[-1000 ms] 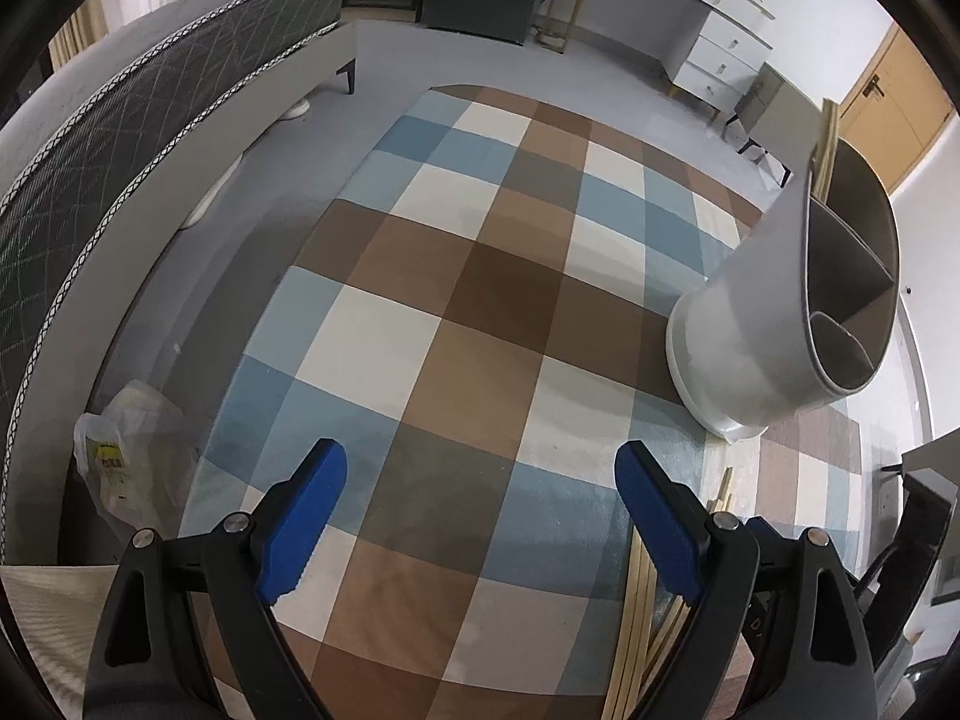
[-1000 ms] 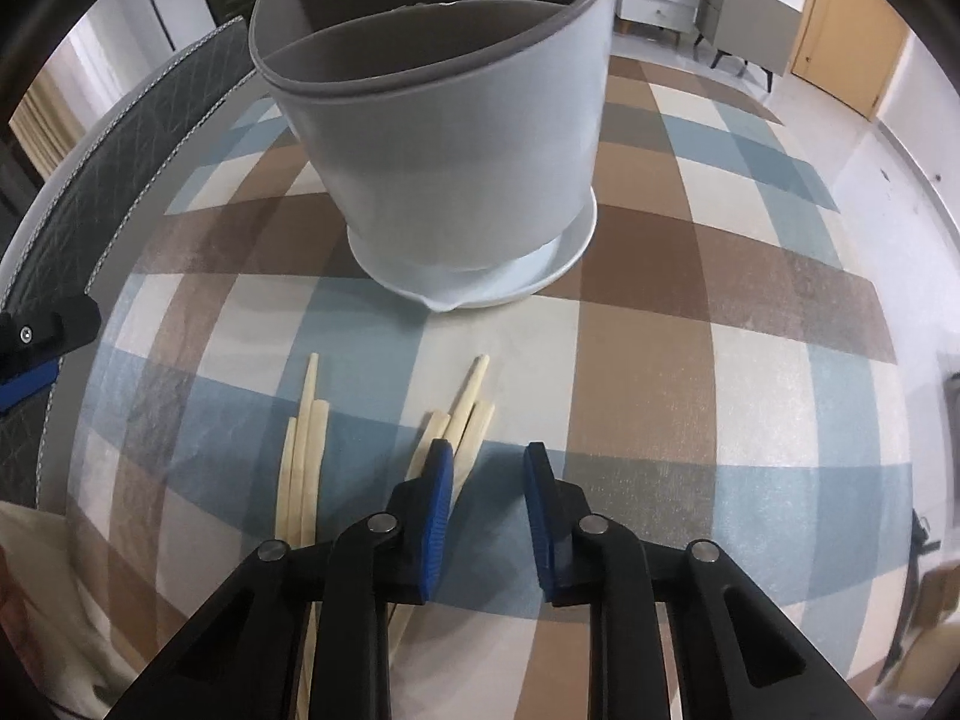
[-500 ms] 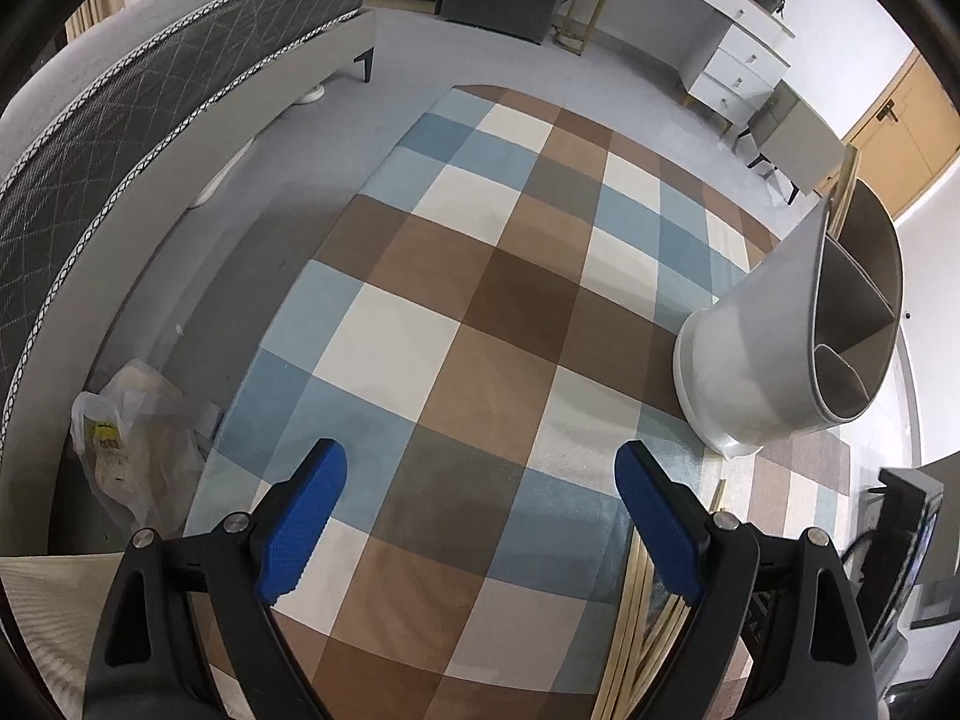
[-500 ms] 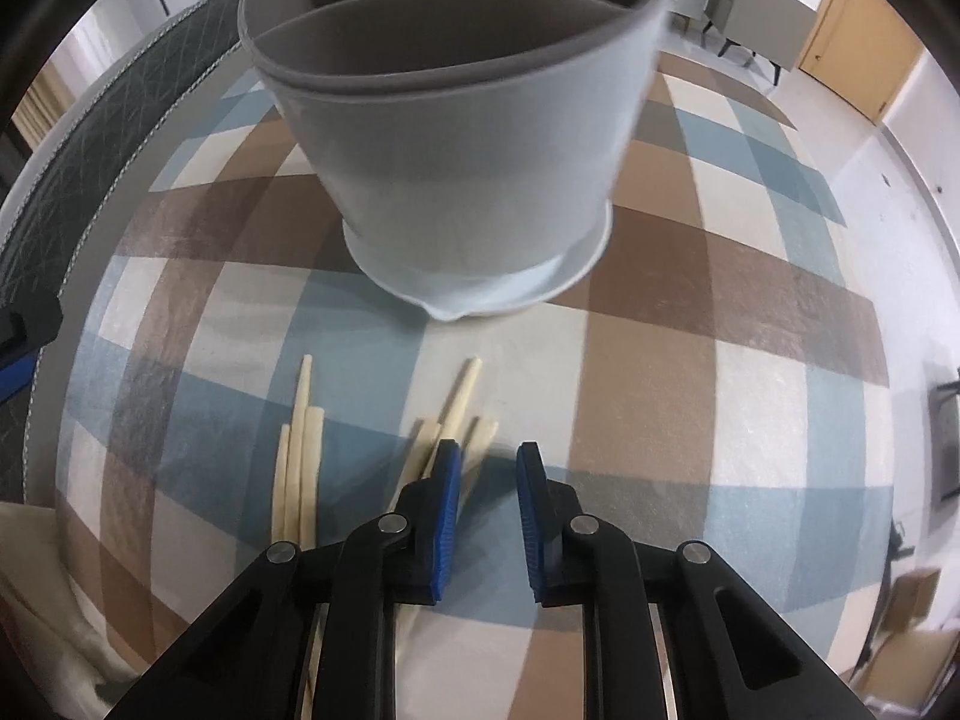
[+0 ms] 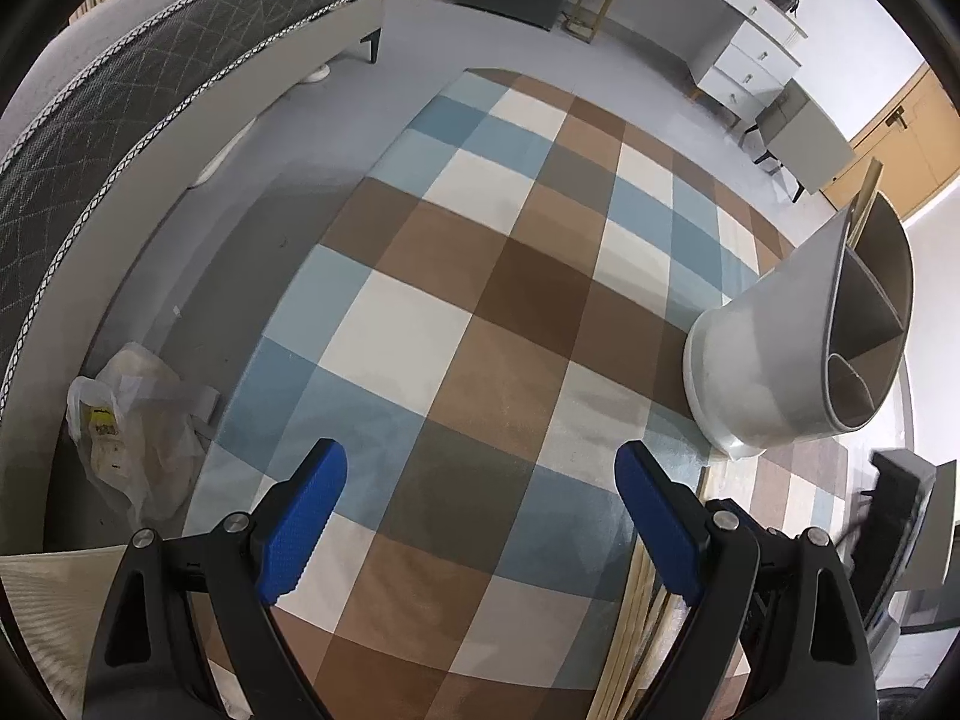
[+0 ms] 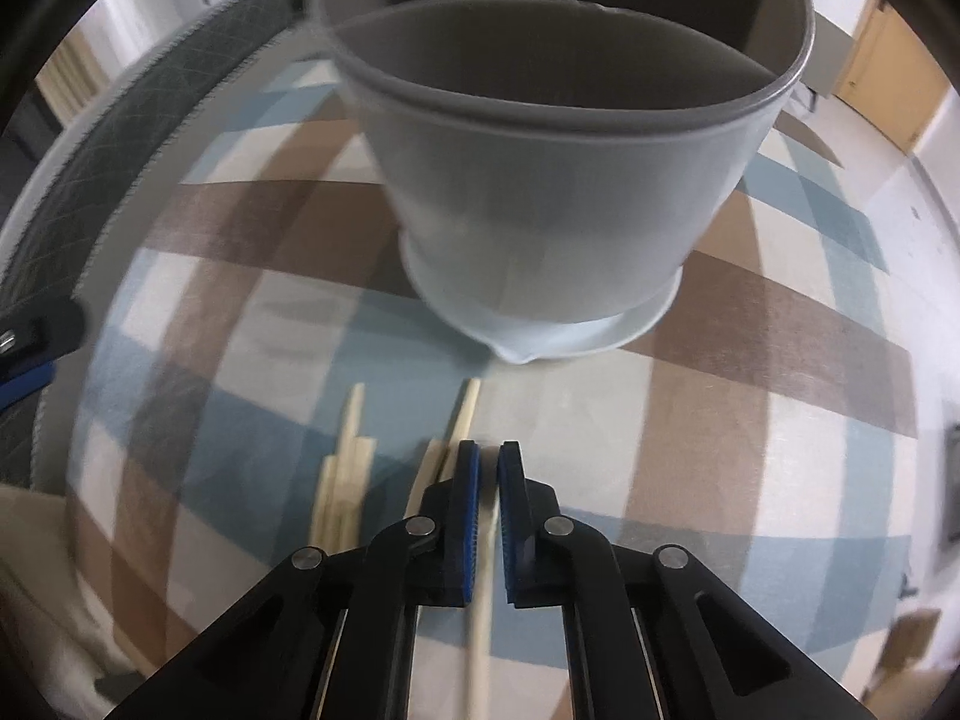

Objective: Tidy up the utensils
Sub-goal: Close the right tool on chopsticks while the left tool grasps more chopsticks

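Note:
A pale wooden chopstick (image 6: 482, 630) runs lengthwise between the blue pads of my right gripper (image 6: 487, 450). Its jaws are closing, and the pads sit tight against the stick. More chopsticks (image 6: 348, 480) lie on the plaid cloth just left of it. The grey utensil holder (image 6: 552, 228), split into compartments, stands close in front. In the left wrist view my left gripper (image 5: 480, 468) hangs wide open above the cloth with nothing between its pads. The same holder (image 5: 774, 372) is at its right, and a chopstick bundle (image 5: 636, 618) lies beside its right finger.
A blue, brown and cream plaid cloth (image 5: 480, 276) covers the work surface. A grey quilted bed (image 5: 120, 90) runs along the left. A crumpled plastic bag (image 5: 132, 438) lies on the floor below it. White drawers (image 5: 750, 66) and a wooden door (image 5: 900, 138) stand at the back.
My right gripper's jaws have gone from a finger-wide gap to nearly together, with one chopstick now between them. It has shifted closer to the holder. The left gripper stays wide open.

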A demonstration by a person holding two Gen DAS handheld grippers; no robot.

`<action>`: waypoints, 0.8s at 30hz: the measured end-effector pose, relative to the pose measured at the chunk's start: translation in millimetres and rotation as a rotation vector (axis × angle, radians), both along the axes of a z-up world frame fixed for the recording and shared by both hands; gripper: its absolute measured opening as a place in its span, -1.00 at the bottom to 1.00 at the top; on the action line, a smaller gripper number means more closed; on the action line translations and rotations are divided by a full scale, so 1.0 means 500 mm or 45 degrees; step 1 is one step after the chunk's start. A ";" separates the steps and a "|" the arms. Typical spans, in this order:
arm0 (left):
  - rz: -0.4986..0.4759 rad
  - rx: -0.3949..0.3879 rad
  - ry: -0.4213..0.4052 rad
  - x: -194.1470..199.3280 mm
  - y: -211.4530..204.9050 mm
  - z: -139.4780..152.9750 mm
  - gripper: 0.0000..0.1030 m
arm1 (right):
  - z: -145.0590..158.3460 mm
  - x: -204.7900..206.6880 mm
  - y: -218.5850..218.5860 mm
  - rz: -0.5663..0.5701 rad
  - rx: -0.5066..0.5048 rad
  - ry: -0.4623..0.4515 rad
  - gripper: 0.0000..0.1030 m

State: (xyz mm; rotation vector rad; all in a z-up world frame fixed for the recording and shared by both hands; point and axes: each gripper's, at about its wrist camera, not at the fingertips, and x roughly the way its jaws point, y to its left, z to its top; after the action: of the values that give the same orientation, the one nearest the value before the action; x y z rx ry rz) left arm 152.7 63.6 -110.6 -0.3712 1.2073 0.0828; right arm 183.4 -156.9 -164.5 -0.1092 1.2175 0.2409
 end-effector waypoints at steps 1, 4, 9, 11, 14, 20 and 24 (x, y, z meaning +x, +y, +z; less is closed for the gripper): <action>-0.003 0.000 0.001 0.000 0.000 0.000 0.71 | 0.008 -0.010 -0.003 0.004 0.015 -0.024 -0.90; -0.035 0.002 0.000 -0.001 -0.010 -0.002 0.71 | 0.034 -0.032 -0.033 -0.031 0.109 -0.077 -0.90; -0.162 0.004 0.033 -0.009 -0.050 -0.025 0.71 | 0.092 -0.056 -0.127 -0.182 0.338 -0.163 -0.90; -0.219 0.020 0.065 -0.018 -0.073 -0.040 0.71 | 0.109 -0.069 -0.172 -0.264 0.473 -0.183 -0.90; -0.273 0.075 0.075 -0.036 -0.100 -0.050 0.71 | 0.118 -0.075 -0.227 -0.349 0.603 -0.194 -0.90; -0.377 0.108 0.112 -0.075 -0.142 -0.069 0.71 | 0.120 -0.095 -0.256 -0.428 0.790 -0.183 -0.90; -0.390 0.135 0.159 -0.096 -0.157 -0.089 0.71 | 0.158 -0.116 -0.245 -0.337 0.752 -0.265 -0.90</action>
State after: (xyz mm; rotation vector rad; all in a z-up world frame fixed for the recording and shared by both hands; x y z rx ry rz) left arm 104.4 -15.1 -154.9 -0.0867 1.3649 -0.0954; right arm 125.2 -279.5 -85.6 0.5250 0.9019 0.3381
